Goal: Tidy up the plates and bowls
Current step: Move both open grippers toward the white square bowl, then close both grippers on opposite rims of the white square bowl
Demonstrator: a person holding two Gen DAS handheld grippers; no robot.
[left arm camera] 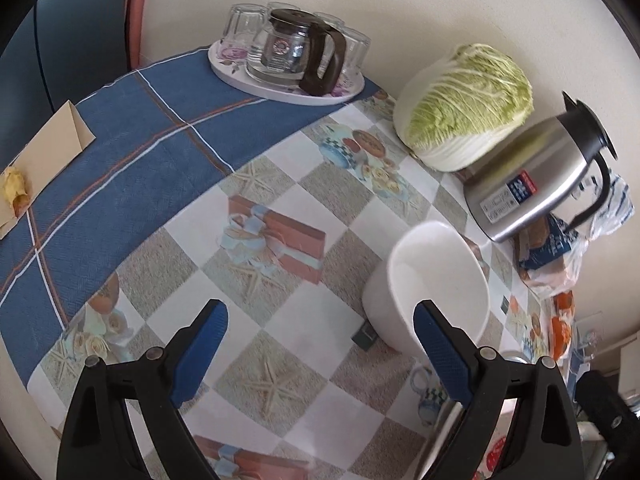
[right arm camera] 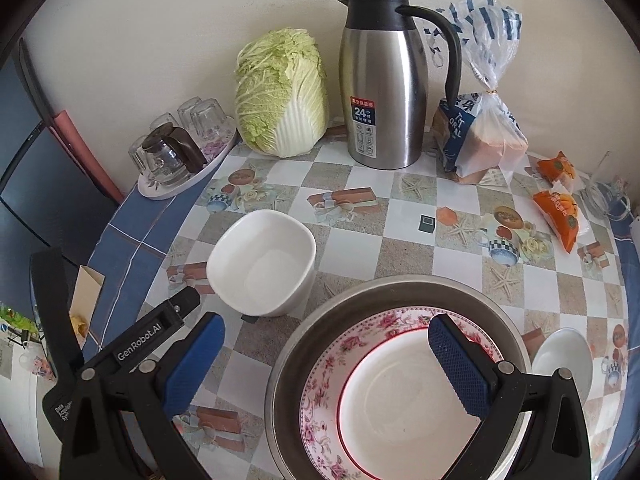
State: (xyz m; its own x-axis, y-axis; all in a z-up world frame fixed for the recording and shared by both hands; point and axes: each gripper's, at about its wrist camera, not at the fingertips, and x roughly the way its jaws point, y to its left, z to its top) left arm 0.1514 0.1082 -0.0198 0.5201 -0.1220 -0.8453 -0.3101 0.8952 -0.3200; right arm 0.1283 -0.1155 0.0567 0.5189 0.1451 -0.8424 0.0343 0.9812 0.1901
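Observation:
A white square bowl stands upright on the checked tablecloth, also seen in the right wrist view as the white square bowl. My left gripper is open just before it, the right pad overlapping the bowl's near rim, with nothing between the pads. One of its black fingers shows beside the bowl's near left corner. My right gripper hovers open over a steel basin that holds a pink floral plate. A small white dish lies right of the basin.
Along the wall stand a steel thermos jug, a napa cabbage, a tray of glasses with a glass pot and a bagged loaf. Orange snack packets lie at the right. A blue cloth covers the table's left.

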